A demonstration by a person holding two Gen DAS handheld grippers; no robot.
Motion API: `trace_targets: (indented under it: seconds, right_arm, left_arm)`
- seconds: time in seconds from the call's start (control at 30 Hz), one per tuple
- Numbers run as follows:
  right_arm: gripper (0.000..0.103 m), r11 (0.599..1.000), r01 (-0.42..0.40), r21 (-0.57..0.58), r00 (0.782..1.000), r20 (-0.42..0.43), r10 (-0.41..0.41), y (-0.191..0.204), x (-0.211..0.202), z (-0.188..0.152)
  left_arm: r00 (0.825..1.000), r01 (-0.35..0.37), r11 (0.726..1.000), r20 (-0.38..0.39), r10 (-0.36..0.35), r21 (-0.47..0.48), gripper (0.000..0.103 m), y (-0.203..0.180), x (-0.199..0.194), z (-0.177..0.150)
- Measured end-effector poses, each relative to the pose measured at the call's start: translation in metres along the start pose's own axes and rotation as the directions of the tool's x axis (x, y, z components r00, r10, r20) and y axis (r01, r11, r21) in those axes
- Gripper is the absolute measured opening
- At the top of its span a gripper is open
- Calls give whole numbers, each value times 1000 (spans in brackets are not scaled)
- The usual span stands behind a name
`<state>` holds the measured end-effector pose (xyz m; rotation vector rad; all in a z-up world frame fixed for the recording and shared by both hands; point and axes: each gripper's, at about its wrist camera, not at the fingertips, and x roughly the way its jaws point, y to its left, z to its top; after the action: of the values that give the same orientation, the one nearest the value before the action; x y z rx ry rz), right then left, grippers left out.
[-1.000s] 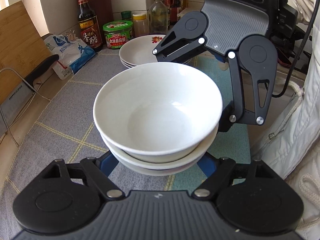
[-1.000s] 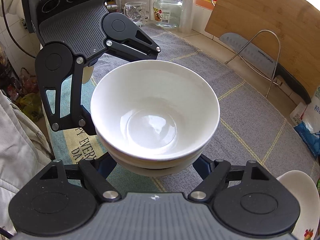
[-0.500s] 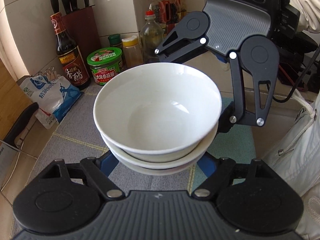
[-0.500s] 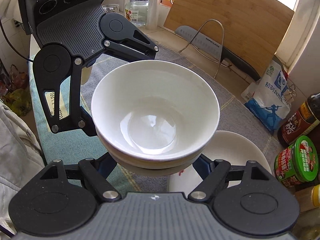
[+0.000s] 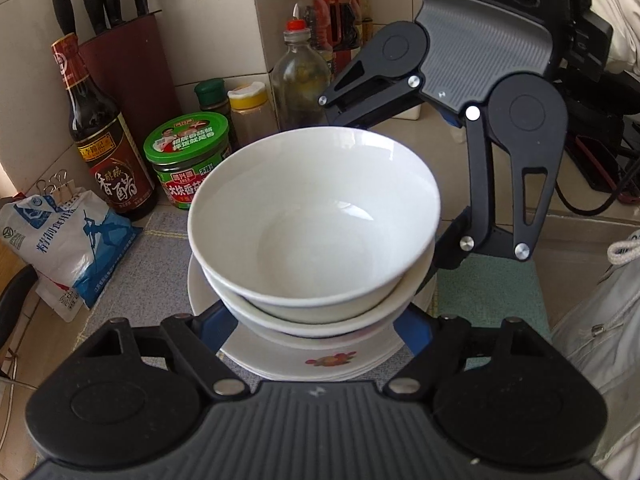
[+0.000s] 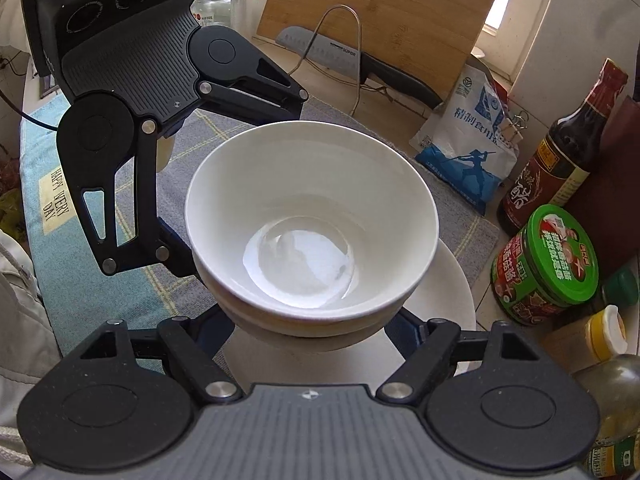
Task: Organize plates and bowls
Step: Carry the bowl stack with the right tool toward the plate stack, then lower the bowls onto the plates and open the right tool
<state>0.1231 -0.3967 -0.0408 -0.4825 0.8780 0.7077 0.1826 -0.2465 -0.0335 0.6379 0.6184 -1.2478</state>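
A stack of white bowls (image 5: 316, 224) is held between both grippers, one from each side. It also shows in the right wrist view (image 6: 312, 224). My left gripper (image 5: 316, 324) has its blue-padded fingers closed against the lower bowl. My right gripper (image 6: 312, 328) grips the same stack from the opposite side. The stack hangs directly over a pile of white plates (image 5: 320, 360) with a flower print, also seen in the right wrist view (image 6: 452, 288). I cannot tell whether the bowls touch the plates.
A green-lidded jar (image 5: 188, 152), a dark vinegar bottle (image 5: 104, 148), spice jars, oil bottles and a knife block (image 5: 128, 48) stand along the wall. A salt bag (image 5: 60, 240) lies left. A cleaver (image 6: 352, 60), wire rack and cutting board (image 6: 384, 12) lean behind.
Both grippers carried the bowl stack across the counter toward the wall, from beside the plate pile to directly above it. The grip on the bowls has not changed.
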Motion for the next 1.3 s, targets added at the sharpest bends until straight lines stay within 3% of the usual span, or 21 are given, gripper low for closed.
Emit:
trace_targets:
  seconds: [0.53, 0.87, 1.03, 1.13, 1.3]
  right_arm:
    - [84, 999, 3, 50, 1000, -25, -2, -17, 11, -11]
    - [84, 996, 21, 88, 1000, -15, -20, -17, 9, -12]
    - [99, 981, 60, 185, 998, 1, -62, -11, 3, -11]
    - [101, 965, 103, 240, 995, -7, -104, 2, -3, -12]
    - [103, 912, 219, 347, 975, -51, -214, 36, -19, -3]
  left_arm:
    - [1000, 24, 999, -7, -24, -26, 83, 12, 24, 7]
    - [1000, -11, 999, 26, 12, -32, 84, 11, 22, 3]
    - [996, -45, 996, 71, 50, -78, 94, 9, 9, -7]
    - [986, -112, 989, 111, 123, -97, 100, 0, -7, -16]
    - [936, -223, 949, 225, 272, -223, 102, -20, -49, -31]
